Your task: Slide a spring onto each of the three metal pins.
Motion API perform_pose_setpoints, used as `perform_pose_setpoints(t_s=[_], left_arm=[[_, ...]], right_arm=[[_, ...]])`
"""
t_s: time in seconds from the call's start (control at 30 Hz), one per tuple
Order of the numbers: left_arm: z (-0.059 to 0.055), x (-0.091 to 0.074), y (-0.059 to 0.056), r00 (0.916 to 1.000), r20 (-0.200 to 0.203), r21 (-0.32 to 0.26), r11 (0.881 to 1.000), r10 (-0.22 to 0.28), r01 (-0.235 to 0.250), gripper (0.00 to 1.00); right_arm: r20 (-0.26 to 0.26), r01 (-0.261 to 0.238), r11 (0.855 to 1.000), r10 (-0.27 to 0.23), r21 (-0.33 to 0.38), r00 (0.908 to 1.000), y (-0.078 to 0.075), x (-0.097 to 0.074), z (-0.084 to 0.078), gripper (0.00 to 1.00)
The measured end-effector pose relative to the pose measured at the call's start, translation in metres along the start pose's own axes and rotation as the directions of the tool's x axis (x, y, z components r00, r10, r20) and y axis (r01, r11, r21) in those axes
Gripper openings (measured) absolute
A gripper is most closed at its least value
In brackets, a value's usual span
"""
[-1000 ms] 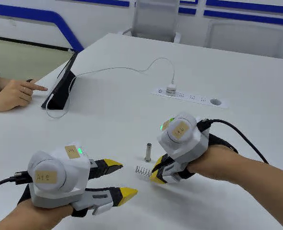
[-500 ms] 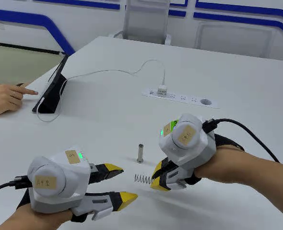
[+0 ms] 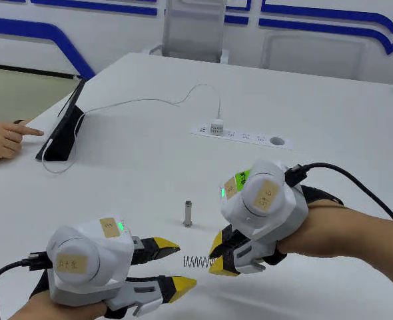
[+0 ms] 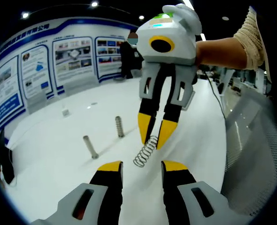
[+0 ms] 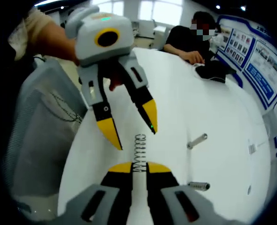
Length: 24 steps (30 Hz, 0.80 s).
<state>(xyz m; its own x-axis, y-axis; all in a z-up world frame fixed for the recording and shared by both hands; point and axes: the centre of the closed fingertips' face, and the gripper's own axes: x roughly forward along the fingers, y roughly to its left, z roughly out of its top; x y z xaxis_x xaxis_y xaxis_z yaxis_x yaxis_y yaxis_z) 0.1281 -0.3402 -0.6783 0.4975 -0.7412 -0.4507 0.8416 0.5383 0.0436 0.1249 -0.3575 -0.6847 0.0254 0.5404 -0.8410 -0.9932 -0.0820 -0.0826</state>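
While in jaws, spring level (leftward)

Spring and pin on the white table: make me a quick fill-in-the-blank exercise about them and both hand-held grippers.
1. The right hand-held gripper is ___ on the spring.
2. The left hand-held gripper has its jaws ___.
3. The pin stands ___ on the table.
Missing words: shut; open; upright.

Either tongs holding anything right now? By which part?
Right tongs pinch the spring by one end; the rest sticks out free. Left tongs are open, holding nothing.
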Motion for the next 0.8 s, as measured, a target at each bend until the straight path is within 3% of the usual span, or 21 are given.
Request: perform_pose_setpoints(t_s=[0.5, 0.8], left_arm=[[0.0, 0.002, -0.014, 0.9986, -0.013, 0.065, 0.997, -0.052, 0.053, 0.16], [-0.002, 0.004, -0.019, 0.9971, -0.024, 0.088, 0.993, -0.072, 0.074, 0.13]], right_arm=[[-0.031, -0.041, 0.997, 0.039, -0.07, 0.9987, 0.015, 0.001, -0.002, 0.12], [-0.04, -0.047, 0.995, 0.043, -0.093, 0.9983, 0.019, -0.003, 0.001, 0.12]])
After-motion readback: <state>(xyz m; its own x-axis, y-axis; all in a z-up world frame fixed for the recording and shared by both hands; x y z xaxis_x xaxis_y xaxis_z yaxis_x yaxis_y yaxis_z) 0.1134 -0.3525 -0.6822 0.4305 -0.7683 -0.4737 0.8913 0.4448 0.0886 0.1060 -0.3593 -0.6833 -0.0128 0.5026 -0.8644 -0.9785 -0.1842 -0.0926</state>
